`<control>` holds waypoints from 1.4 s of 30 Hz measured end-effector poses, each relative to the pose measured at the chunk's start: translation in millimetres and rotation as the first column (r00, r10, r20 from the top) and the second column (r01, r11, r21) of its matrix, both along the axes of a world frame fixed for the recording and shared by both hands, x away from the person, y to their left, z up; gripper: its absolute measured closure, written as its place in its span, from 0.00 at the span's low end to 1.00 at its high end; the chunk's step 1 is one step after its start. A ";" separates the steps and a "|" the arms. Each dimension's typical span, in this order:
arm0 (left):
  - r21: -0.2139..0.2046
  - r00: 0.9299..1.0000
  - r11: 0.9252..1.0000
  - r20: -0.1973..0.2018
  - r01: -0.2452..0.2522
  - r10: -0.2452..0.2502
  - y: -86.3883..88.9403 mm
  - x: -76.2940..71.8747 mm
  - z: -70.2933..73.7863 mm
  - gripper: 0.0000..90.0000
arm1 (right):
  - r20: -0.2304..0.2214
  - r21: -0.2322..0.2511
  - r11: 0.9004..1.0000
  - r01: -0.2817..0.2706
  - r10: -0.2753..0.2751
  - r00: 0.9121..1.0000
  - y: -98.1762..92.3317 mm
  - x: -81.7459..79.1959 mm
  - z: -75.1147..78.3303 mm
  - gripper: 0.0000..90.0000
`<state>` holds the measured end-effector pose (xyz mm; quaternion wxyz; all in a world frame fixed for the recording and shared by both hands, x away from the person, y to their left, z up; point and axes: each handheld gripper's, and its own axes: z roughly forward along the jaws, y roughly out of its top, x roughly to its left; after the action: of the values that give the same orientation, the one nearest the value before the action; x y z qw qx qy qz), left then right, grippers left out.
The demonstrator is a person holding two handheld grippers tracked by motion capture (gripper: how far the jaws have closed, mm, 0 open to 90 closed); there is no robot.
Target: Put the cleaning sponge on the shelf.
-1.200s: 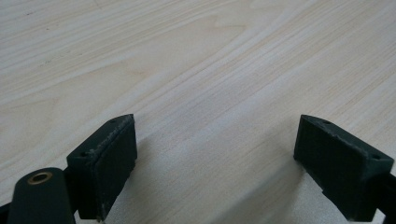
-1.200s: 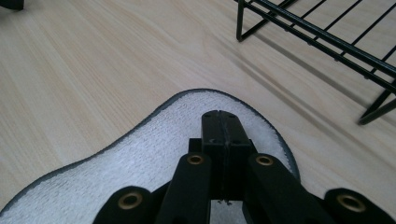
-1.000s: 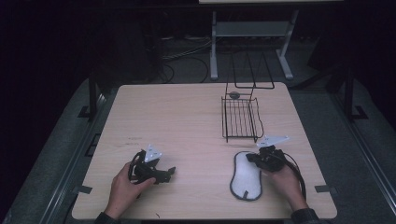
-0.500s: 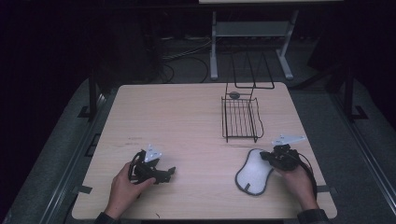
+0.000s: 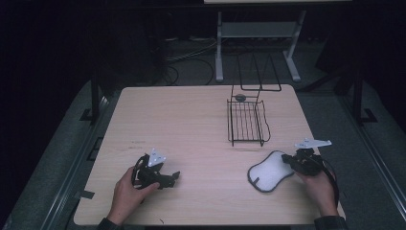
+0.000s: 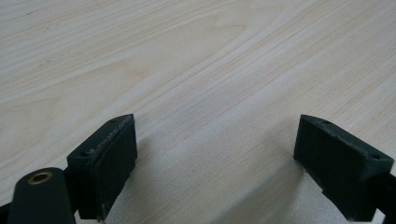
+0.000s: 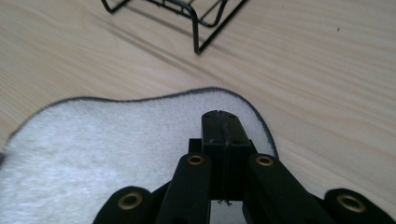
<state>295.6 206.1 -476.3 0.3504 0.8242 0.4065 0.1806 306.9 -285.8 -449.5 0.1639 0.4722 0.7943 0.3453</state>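
One white fleecy insole lies flat on table, front right, near wire rack. Soft, light, floppy; best pinched at dark edge. Right gripper jaws shut together above its end, apparently gripping nothing. Left gripper wide open, empty, well apart. Rack nearby, not obstructing.

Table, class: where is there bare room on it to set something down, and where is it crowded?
Free: the table's whole far-left stretch, left of the wire rack, and the middle between the left gripper and the white insole. Crowded: the right side, where rack, insole and right gripper cluster.
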 end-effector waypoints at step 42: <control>0.002 1.000 1.000 -0.001 0.001 -0.001 0.2 -0.2 0.1 0.14 | -0.035 0.029 0.960 -0.278 0.279 0.960 83.5 -38.6 -4.3 1.00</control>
<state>295.4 206.3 -476.2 0.3493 0.8250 0.4060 0.1806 268.4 -202.3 -453.7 0.0928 0.3641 0.8518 0.3652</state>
